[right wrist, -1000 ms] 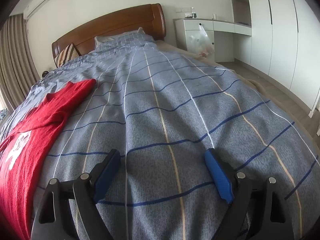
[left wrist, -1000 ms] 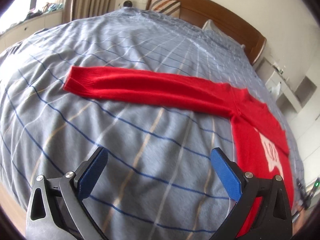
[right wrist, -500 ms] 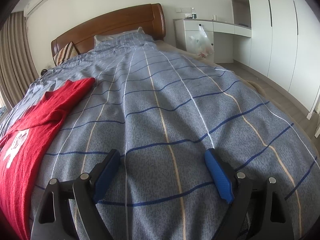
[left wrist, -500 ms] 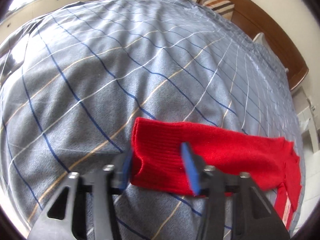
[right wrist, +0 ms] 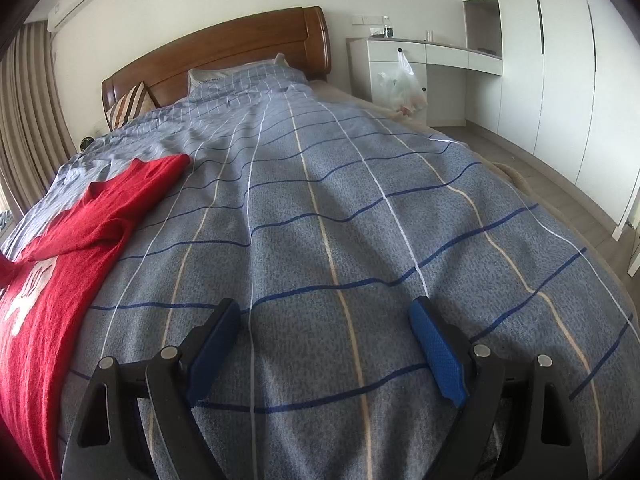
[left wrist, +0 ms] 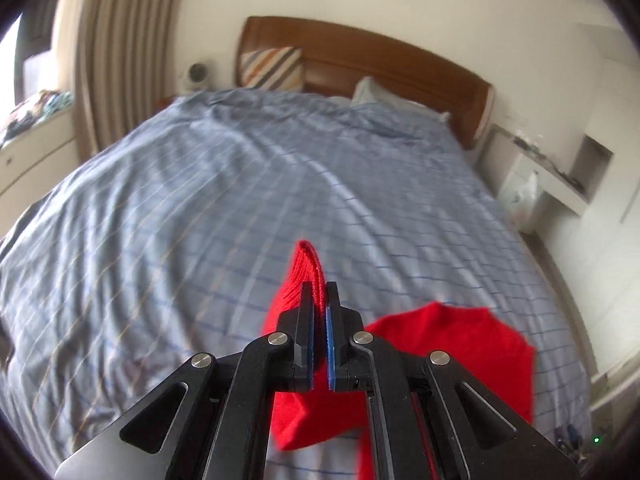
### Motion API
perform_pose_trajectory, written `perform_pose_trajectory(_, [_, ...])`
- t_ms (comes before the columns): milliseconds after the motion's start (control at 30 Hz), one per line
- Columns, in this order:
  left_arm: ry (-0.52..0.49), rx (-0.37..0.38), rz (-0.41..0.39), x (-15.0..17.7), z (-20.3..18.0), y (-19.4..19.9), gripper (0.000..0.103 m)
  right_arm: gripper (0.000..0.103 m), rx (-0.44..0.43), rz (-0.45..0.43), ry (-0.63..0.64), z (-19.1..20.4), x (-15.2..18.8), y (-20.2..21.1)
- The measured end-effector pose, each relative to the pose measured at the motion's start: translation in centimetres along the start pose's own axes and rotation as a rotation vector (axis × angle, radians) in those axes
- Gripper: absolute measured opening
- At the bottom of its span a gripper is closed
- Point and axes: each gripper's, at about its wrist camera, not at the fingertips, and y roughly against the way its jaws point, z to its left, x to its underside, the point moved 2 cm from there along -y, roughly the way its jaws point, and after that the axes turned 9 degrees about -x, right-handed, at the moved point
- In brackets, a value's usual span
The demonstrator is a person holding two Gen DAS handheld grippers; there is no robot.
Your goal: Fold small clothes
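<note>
A red knitted sweater (left wrist: 448, 344) lies on the blue checked bed. My left gripper (left wrist: 319, 300) is shut on the sweater's sleeve cuff (left wrist: 308, 264) and holds it lifted above the bed, the sleeve hanging down toward the body. In the right wrist view the sweater (right wrist: 60, 264) lies flat at the left with a white print on its front. My right gripper (right wrist: 324, 344) is open and empty, low over bare bedcover to the right of the sweater.
The bed (right wrist: 360, 200) has a wooden headboard (right wrist: 224, 48), a striped cushion (left wrist: 272, 68) and a pillow. White desk and wardrobes (right wrist: 540, 72) stand to the right, with a plastic bag (right wrist: 400, 84) hanging. Curtains (left wrist: 120, 48) are at the left.
My left gripper moved to the sleeve cuff, shut on it and lifted it up and over toward the sweater's body. My right gripper stayed still and open.
</note>
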Motion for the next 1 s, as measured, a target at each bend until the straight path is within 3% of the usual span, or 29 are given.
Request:
perform_pose_trajectory(133, [-0.119, 0.156, 0.005, 0.4, -11.3, -0.5, 0.003, 0.086, 0.000, 0.000, 0.000, 0.0, 0.0, 0.0])
perform_pose_trajectory(233, [-0.208, 0.229, 0.042, 3.2, -18.2, -2.1, 0.005, 0.086, 0.000, 0.000, 0.000, 0.0, 0.0, 0.0])
perform_pose_trajectory(267, [-0.234, 0.252, 0.065, 4.5, -20.0, -2.9, 0.011, 0.086, 0.000, 0.000, 0.000, 0.0, 0.0, 0.0])
perform_pose_trajectory(300, [-0.251, 0.281, 0.103, 6.0, -21.6, -3.6, 0.035, 0.086, 0.000, 0.000, 0.000, 0.0, 0.0, 0.0])
perform_pose_trajectory(333, [-0.260, 0.287, 0.151, 7.4, -22.8, -4.4, 0.073, 0.086, 0.000, 0.000, 0.000, 0.0, 0.0, 0.0])
perform_pose_trajectory(367, [-0.263, 0.285, 0.182, 8.8, -23.5, -4.9, 0.083, 0.086, 0.000, 0.000, 0.001, 0.0, 0.0, 0.0])
perform_pose_trajectory(400, [-0.259, 0.294, 0.189, 9.9, -23.8, -4.8, 0.083, 0.086, 0.000, 0.000, 0.000, 0.0, 0.0, 0.0])
perform_pose_trajectory(467, [-0.250, 0.324, 0.205, 11.5, -23.0, -4.6, 0.083, 0.086, -0.001, 0.000, 0.000, 0.0, 0.0, 0.0])
perform_pose_trajectory(600, [-0.186, 0.257, 0.207, 13.4, -17.3, -3.8, 0.084, 0.086, 0.000, 0.001, 0.001, 0.0, 0.0, 0.0])
perform_pose_trajectory(867, [-0.171, -0.129, 0.112, 19.0, -2.0, -2.8, 0.091, 0.086, 0.006, 0.002, 0.005, 0.0, 0.0, 0.0])
perform_pose_trajectory(1000, [-0.109, -0.221, 0.112, 22.0, 2.6, -3.4, 0.091, 0.086, 0.007, 0.002, 0.006, 0.0, 0.1, 0.0])
